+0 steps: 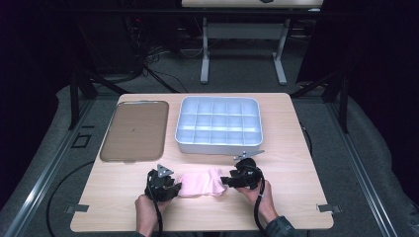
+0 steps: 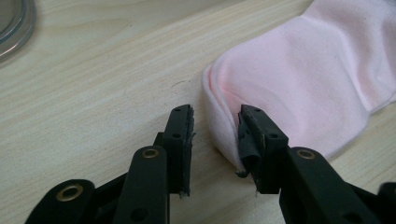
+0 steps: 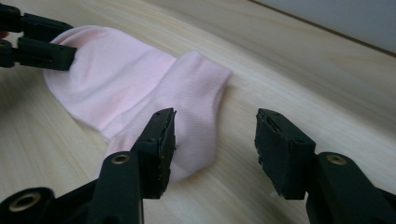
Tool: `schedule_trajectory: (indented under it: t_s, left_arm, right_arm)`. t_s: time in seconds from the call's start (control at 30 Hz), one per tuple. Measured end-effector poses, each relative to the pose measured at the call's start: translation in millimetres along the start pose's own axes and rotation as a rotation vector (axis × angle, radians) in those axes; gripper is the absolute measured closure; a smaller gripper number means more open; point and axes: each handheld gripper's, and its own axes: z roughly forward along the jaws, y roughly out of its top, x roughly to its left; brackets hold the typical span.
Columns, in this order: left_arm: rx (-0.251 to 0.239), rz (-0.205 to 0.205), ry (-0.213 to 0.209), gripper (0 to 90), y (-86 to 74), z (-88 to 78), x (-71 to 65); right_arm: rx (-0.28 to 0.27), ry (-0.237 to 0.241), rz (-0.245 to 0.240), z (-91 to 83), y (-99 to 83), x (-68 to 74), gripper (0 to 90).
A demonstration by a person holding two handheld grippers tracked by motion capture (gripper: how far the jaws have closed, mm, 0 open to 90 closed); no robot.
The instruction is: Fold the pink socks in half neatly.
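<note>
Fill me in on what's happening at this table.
A person holds a two-jaw gripper in each hand, working a pink sock lying on the wooden table. The left gripper has the sock's folded edge between its jaws, not yet clamped. The right gripper stands open over the other end. A divided bin and a tray wait behind.

Dark room, grey carpet floor point(image 1: 356, 163), white-legged second table point(image 1: 244, 44) behind
</note>
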Motion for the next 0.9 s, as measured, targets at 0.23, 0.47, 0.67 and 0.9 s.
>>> schedule_trajectory:
  t_s: [0.23,0.47,0.67,0.9]
  left_arm:
    - [0.010,0.025,-0.007,73.2,1.1,0.2,-2.8]
    - [0.007,0.057,-0.006,83.1,1.0,0.4,-7.4]
    - [-0.015,0.029,-0.024,86.2,-0.8,0.2,-4.5]
    - [-0.040,0.011,-0.066,86.2,2.5,1.6,-9.1]
  right_arm:
    - [0.056,-0.078,-0.083,11.4,-0.3,12.7,49.3]
    - [0.031,-0.063,-0.129,12.2,-6.5,18.9,68.6]
    - [0.030,-0.019,-0.111,7.6,-9.7,13.8,82.7]
    - [0.024,-0.077,-0.108,-7.9,-13.4,6.6,83.1]
